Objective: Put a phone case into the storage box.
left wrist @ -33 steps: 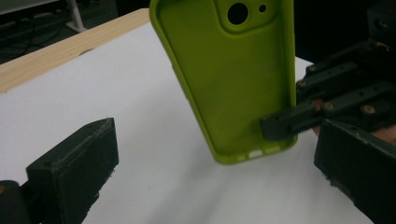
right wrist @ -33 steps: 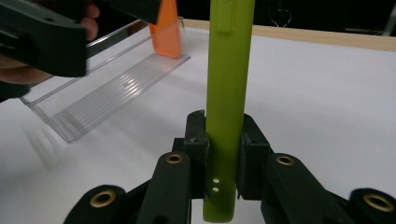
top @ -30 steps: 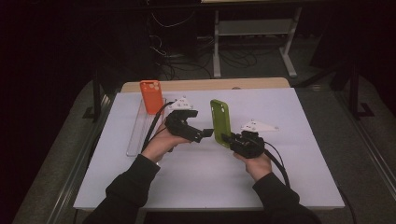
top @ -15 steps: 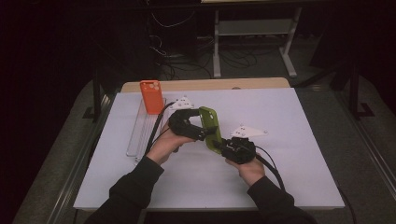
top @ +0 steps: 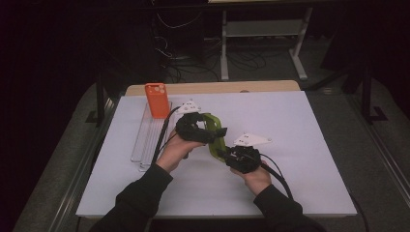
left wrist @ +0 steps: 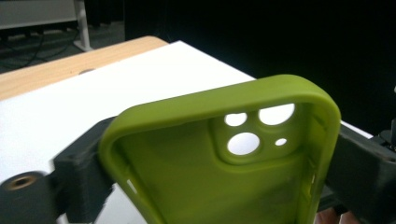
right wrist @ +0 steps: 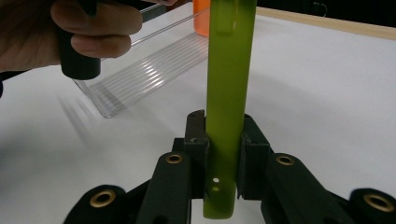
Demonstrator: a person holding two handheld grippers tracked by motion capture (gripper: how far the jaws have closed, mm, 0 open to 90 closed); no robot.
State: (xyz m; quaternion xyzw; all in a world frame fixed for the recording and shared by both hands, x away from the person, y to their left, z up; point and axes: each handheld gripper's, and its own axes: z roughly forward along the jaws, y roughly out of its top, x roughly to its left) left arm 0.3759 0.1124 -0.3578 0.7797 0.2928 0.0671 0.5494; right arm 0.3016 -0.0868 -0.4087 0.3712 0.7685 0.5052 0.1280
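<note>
Hands and grippers hide much of the green phone case (top: 216, 137), held above the white surface (top: 300, 145). Right gripper (top: 231, 155) fingers pinch its lower edge; left gripper (top: 205, 133) fingers, just closing, flank its upper sides. Orange case (top: 157, 100) and clear tray (top: 147, 140) sit nearby.

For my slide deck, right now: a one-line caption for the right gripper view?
Right gripper clamps the bottom edge of an upright green phone case above the white table.

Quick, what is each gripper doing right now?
Left gripper: jaws just closing across the green phone case, touching both its sides.
Right gripper: shut on the case's lower end.
</note>
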